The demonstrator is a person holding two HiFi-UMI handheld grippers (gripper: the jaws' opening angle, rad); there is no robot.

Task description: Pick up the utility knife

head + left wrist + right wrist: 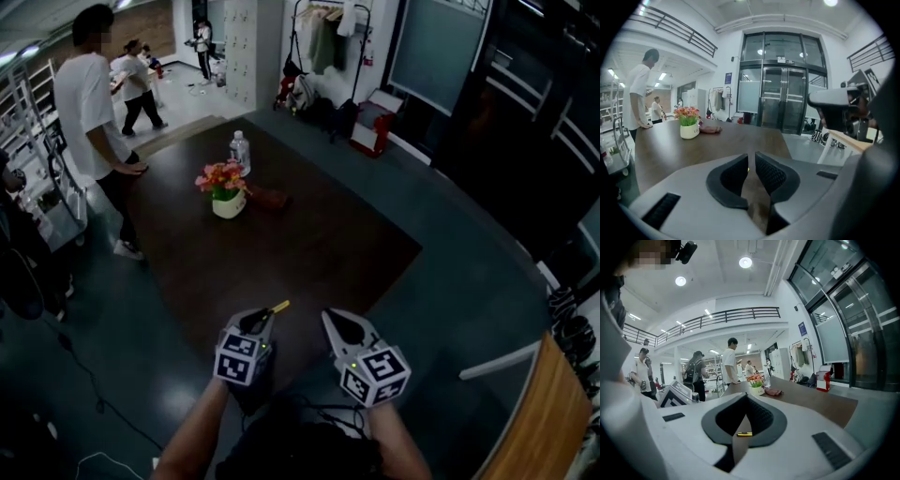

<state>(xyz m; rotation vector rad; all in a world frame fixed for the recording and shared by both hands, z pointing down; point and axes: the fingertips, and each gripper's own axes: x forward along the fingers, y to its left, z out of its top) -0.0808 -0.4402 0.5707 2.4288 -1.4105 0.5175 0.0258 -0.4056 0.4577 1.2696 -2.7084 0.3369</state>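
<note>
Utility knife is lying on the dark counter close to its near corner, right at the tips of your left gripper. Only its yellow end is showing in the head view; the rest is running back under that gripper. You are holding the left jaws a narrow slit apart, clamping nothing. In the left gripper view a small sliver of yellow is showing through the slit, so I am reading the knife as sitting ahead of and below the jaws, not in them. Your right gripper is hovering just beside, on the knife's right, jaws meeting at the tips and carrying nothing. Through the gap under those tips the knife is showing as a short level bar. In the head view, the long axis is running from near-left to far-right, with the visible end pointing away from you and rightward. That means the knife is lying skewed to the left jaws' line, not along it. Left is sitting nearer. In my judgement you are needing wider jaws and a wrist turn, so the pads are straddling the knife across that axis before lowering.
</note>
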